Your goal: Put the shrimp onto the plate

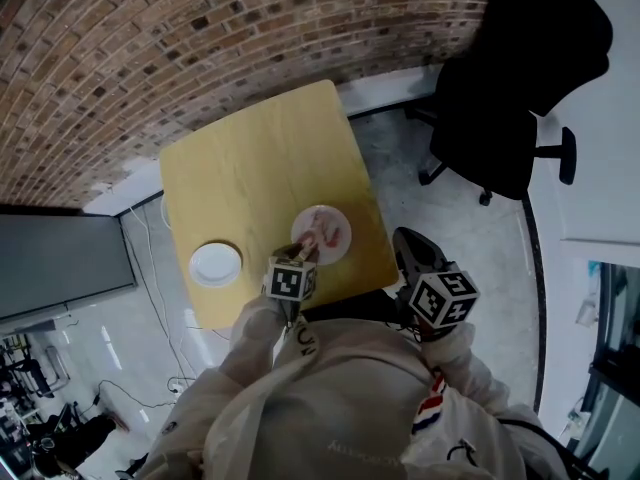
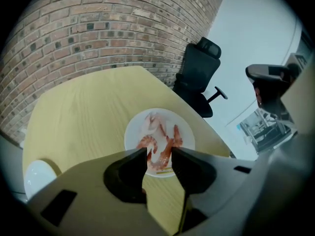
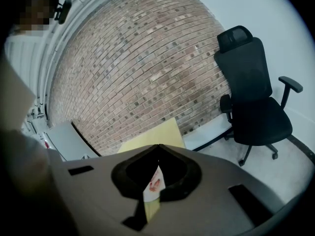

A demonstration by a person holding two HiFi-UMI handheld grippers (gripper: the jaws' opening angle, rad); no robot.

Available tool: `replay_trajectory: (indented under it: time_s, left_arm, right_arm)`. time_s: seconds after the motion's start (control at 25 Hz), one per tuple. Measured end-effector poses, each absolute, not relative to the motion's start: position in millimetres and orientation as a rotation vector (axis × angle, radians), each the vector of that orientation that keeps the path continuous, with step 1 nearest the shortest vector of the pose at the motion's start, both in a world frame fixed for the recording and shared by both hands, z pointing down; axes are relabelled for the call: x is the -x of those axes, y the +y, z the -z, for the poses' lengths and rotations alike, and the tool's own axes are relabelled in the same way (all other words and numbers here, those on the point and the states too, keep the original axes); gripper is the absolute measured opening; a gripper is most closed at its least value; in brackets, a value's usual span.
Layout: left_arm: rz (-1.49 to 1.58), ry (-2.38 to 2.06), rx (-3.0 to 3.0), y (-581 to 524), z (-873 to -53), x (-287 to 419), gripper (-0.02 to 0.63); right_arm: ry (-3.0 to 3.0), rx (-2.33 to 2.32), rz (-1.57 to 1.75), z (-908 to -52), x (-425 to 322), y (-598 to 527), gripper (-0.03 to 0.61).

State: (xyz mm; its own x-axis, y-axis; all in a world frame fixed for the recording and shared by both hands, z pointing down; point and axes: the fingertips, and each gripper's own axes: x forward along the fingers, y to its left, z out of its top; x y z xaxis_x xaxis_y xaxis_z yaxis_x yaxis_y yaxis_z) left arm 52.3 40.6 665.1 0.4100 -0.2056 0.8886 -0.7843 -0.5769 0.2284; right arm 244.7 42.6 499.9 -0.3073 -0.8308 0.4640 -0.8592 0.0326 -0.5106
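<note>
Left tongs [image 2: 160, 154]: jaws spread apart, nothing between them, pointed steeply down. The shrimp [image 2: 162, 140] lie just past the tips. There are several in a loose pile on the pinkish plate [image 2: 132, 132], touching and overlapping. A clean single pick means straddling one body, which is probably why the jaws are held this wide.

The empty white plate [image 1: 215, 264] sits near, off to the left of the left tongs on the same surface [image 2: 83, 107]. I read it as the drop target, so picking with the left side makes sense – short carry.

Right tongs [image 3: 156, 149]: jaws pressed tip to tip, holding nothing. The white and red showing through the gap behind the tips is the shrimp plate further off. They hang to the right of the left tongs, past the surface edge – parked out of the way, I'd guess.

No shrimp lifted yet.
</note>
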Motion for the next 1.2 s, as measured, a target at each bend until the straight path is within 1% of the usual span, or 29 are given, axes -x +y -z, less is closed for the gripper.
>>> replay_trajectory:
  time_s: [0.28,1.2]
  left_arm:
    - [-1.144,-0.859,-1.979,39,-668,-59,0.160]
    - [-1.172,-0.868,-1.913,33,-684,-64,0.158]
  right_arm:
    - [-2.228,-1.825,-1.182,-505,-259,42,0.025]
    - [-2.233,-1.780,-1.242,-519,-267,27,0.025]
